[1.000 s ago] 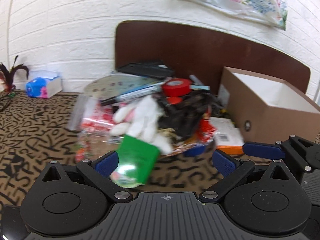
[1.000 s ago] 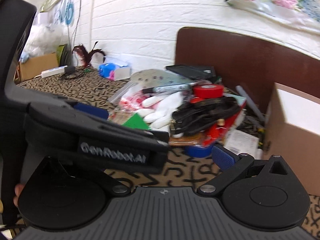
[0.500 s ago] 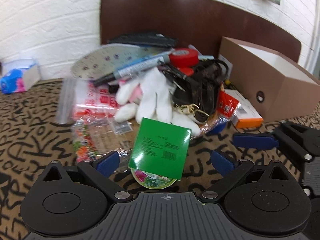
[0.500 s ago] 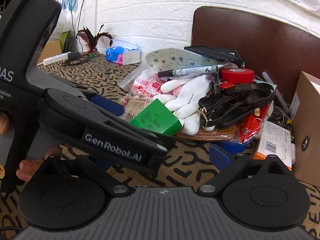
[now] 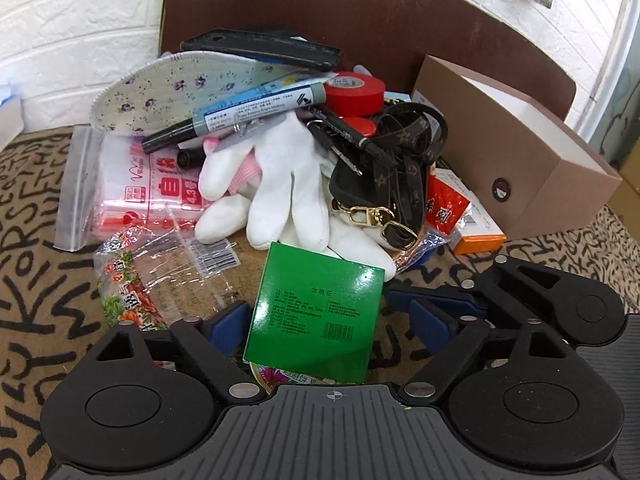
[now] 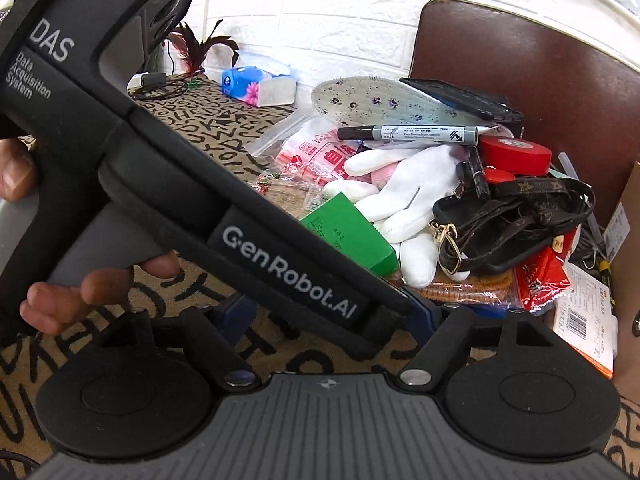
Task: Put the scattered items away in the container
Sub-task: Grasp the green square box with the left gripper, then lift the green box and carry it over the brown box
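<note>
Both tongs brought down to the pile
The green box (image 5: pixel 316 312) was framed by the closing left tongs (image 5: pixel 326 322), not yet pinched; the right tongs (image 6: pixel 332 316) were closing empty.

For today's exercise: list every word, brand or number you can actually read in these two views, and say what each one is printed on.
"GenRobot.AI": side of the left gripper.
"DAS" and "Data Acquisition System": same gripper's upper body.
"4.3": red and white packet in the zip bag.
Green box: small print and barcode, too small to read.
Marker: label text too small.
Red snack packet: characters unclear.
</note>
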`<state>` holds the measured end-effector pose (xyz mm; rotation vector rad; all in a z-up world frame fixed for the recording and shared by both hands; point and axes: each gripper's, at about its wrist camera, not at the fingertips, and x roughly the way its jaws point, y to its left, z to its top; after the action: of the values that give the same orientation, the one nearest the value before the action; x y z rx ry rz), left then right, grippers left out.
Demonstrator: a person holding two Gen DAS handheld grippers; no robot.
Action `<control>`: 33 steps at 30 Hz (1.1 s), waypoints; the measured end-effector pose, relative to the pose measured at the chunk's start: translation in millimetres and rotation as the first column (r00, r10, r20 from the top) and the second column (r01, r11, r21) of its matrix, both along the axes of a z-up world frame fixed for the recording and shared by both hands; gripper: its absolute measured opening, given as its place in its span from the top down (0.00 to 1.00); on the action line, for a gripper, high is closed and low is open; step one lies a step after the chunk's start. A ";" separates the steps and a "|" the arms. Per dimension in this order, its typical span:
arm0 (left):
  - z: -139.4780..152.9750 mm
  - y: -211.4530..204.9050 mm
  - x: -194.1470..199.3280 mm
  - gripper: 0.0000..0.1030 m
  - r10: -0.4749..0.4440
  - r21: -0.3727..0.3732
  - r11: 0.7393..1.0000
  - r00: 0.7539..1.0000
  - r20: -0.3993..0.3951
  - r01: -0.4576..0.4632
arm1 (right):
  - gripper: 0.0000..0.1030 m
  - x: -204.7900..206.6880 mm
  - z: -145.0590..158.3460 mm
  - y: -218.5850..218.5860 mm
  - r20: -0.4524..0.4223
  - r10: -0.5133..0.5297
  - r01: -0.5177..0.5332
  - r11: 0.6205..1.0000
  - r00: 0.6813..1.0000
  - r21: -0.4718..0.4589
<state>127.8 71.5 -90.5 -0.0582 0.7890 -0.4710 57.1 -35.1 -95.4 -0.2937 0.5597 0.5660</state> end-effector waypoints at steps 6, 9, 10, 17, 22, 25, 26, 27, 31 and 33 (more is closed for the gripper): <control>-1.3 4.0 -0.3 0.25 0.004 -0.033 0.999 0.999 -0.034 -0.005 | 0.36 5.2 -2.7 -0.1 -0.011 -0.015 0.015 1.000 1.000 -0.001; 0.0 -0.3 -4.8 0.25 -0.002 -0.025 1.000 1.000 -0.031 0.001 | 0.37 4.3 -1.5 -5.6 -0.027 -0.012 0.012 1.000 1.000 0.012; 1.1 -2.8 -6.3 0.25 -0.007 -0.022 1.000 1.000 -0.029 0.006 | 0.37 2.6 -1.3 -7.5 -0.025 -0.012 0.012 1.000 1.000 0.010; 4.9 -22.3 -17.0 0.26 -0.050 -0.030 0.998 0.998 -0.037 0.049 | 0.38 -14.9 2.3 -28.4 -0.023 -0.036 0.036 0.999 0.999 0.010; 3.7 -39.4 -22.2 0.24 -0.072 -0.015 0.997 0.997 -0.041 0.071 | 0.38 -21.6 2.0 -43.5 -0.043 -0.069 0.071 0.997 0.997 0.035; 2.0 -45.3 -23.3 0.25 -0.074 -0.003 0.997 0.996 -0.050 0.074 | 0.36 -25.1 3.3 -48.3 -0.034 -0.094 0.096 0.994 0.995 0.046; 1.3 -46.3 -23.8 0.28 -0.077 -0.002 0.997 0.995 -0.057 0.077 | 0.36 -26.2 4.1 -49.6 -0.032 -0.097 0.099 0.994 0.995 0.048; 0.8 -47.5 -24.5 0.27 -0.078 0.001 0.997 0.995 -0.061 0.079 | 0.36 -26.6 4.6 -51.6 -0.034 -0.098 0.099 0.994 0.995 0.052; 2.2 -51.6 -27.4 0.28 -0.075 0.020 0.997 0.995 -0.065 0.077 | 0.42 -29.2 4.4 -55.4 -0.054 -0.087 0.091 0.994 0.995 0.063; 3.1 -53.7 -28.6 0.27 -0.072 0.022 0.997 0.995 -0.069 0.074 | 0.45 -31.8 4.5 -56.8 -0.057 -0.086 0.090 0.994 0.995 0.065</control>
<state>99.2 17.8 -87.4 -0.0227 0.8659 -0.5304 25.2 -91.9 -90.9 -0.1891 0.6012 0.5073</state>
